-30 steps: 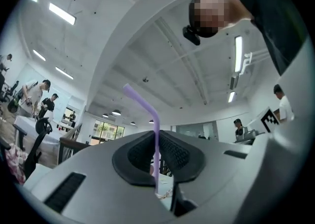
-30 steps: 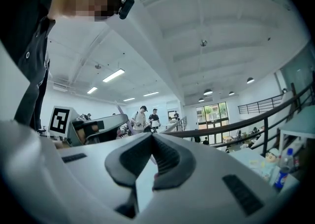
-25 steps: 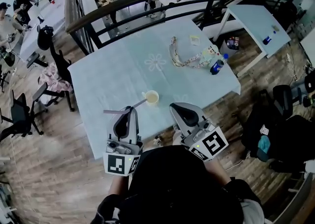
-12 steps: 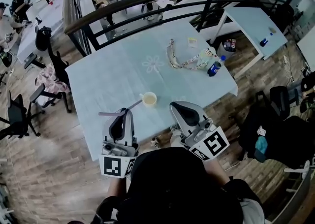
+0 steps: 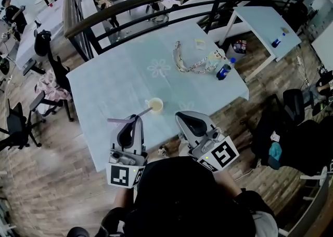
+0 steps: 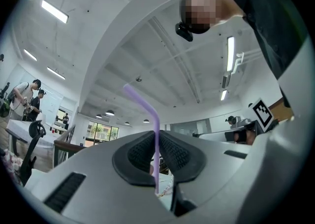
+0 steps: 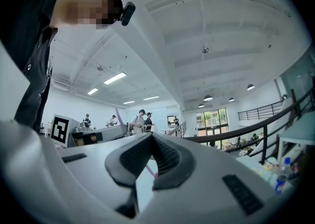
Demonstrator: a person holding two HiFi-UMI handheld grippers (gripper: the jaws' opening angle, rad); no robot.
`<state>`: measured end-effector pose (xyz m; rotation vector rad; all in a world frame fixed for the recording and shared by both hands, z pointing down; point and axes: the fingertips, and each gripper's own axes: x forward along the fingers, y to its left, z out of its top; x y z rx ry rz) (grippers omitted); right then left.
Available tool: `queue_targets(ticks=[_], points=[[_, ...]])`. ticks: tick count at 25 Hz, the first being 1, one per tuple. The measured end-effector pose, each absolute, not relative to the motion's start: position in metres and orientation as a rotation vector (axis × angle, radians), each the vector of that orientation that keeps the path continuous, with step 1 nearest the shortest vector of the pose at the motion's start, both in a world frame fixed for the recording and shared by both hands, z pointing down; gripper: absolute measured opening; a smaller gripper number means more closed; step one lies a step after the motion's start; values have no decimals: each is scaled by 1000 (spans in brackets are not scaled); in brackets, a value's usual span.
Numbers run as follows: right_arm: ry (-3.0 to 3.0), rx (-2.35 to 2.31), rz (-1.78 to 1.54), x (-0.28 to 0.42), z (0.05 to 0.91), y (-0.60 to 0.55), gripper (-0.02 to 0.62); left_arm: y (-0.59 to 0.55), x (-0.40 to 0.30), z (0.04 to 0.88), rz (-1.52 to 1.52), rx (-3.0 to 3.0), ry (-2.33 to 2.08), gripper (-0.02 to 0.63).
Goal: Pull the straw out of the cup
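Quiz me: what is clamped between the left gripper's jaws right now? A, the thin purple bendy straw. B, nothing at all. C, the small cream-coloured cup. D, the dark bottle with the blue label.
A: in the left gripper view, the left gripper has its dark ribbed pads closed on the thin purple bendy straw, whose bent end sticks up above them.

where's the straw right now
In the head view, left of centre, the straw is clamped in the left gripper. It slants across to the cup just right of it, and its bent end points left.
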<state>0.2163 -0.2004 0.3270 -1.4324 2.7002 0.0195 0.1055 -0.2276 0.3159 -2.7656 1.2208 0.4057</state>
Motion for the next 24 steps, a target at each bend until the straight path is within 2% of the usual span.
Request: queue_targets(ticks=[24], points=[[2714,-1434,5,206,329,-212,8,-239,99,324,381,-2785,1223,31]])
